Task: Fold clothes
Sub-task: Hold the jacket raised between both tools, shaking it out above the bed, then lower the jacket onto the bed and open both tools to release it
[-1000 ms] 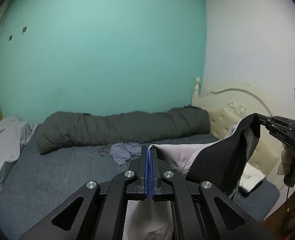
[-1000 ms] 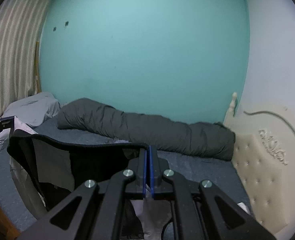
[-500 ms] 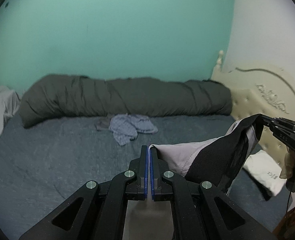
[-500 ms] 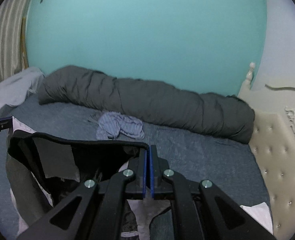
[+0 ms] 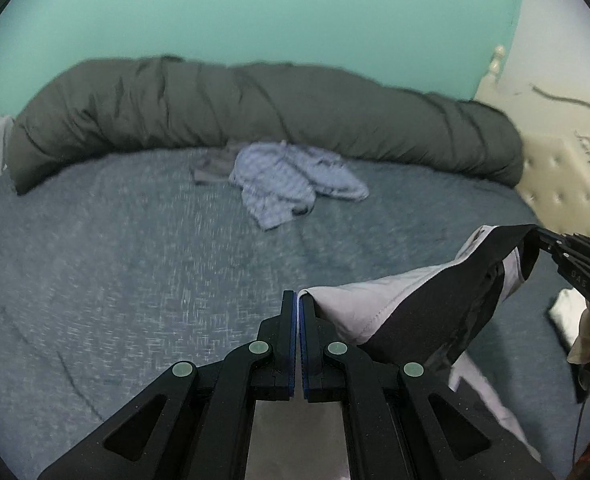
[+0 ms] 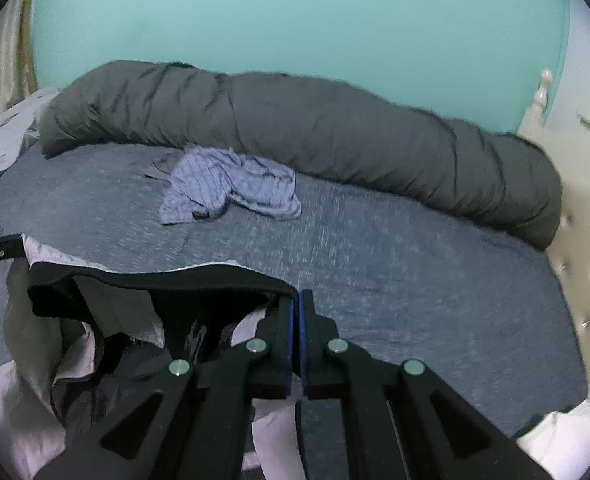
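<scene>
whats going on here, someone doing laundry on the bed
A person is holding up a black and pale garment between two handheld grippers, above a blue-grey bed. The left gripper and the right gripper are each shut on its waistband, which spans between them. It is not yet laid flat. A crumpled striped garment lies further back beside a rolled grey duvet.

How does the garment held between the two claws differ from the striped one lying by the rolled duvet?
The held garment is black and pale lilac; the striped garment is light blue. The held one hangs stretched between the left claw and right claw; the striped one lies crumpled and ungripped on the bed. Neither is folded.
</scene>
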{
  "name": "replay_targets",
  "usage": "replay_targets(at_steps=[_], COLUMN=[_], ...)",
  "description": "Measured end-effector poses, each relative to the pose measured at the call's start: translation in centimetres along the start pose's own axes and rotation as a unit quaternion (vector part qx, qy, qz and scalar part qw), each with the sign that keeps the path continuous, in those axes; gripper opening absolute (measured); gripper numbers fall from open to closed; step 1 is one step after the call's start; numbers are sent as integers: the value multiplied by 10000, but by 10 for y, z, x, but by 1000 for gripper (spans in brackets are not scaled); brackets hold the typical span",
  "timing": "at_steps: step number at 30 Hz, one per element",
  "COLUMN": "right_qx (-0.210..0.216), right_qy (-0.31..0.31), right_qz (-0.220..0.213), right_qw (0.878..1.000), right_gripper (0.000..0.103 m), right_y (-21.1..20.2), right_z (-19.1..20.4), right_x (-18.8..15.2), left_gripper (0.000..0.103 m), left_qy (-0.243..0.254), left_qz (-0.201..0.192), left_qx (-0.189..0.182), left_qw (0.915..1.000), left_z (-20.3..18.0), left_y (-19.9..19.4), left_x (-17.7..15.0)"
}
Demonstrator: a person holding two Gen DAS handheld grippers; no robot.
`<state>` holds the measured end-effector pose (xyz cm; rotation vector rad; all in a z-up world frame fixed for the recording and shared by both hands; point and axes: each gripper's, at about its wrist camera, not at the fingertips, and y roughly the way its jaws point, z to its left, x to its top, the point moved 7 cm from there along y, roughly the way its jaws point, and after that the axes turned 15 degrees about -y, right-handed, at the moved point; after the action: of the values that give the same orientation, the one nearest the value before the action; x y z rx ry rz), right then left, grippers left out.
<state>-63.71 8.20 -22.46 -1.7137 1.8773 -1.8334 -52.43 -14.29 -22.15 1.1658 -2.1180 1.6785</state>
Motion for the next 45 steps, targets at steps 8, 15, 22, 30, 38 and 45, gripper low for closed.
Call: replay_targets(at_steps=[8,15,22,30,38,45], right_qx=[266,426,775,1033,841,597], right_qy=[467,654,1357,1742,1650,1550], right_qz=[86,-4,63,-40,188,357], right_qw=[9985,9970,9877,9793,9825,9855], right_gripper=[4,40,59,60,60,60], right_y=[70,75,41,-33,-84,-116], right_z=[2,2,-23,-20,2,17], right_x=[-16,-37,-80,-167,-233,-273], left_gripper=[1,26,55,56,60,62], left_qy=[-336,-699,-978,-738,-720,-1259], left_qz=[390,458,298,84,84,155], left_qx=[174,123,96,76,119,-19], left_qw=[9985,9964,9947,9972,9973,9919], left_z=[28,51,73,78,71,87], left_y=[75,81,36,-44,-91,-115], left_x=[-13,-21,-28,-78,-168,-240])
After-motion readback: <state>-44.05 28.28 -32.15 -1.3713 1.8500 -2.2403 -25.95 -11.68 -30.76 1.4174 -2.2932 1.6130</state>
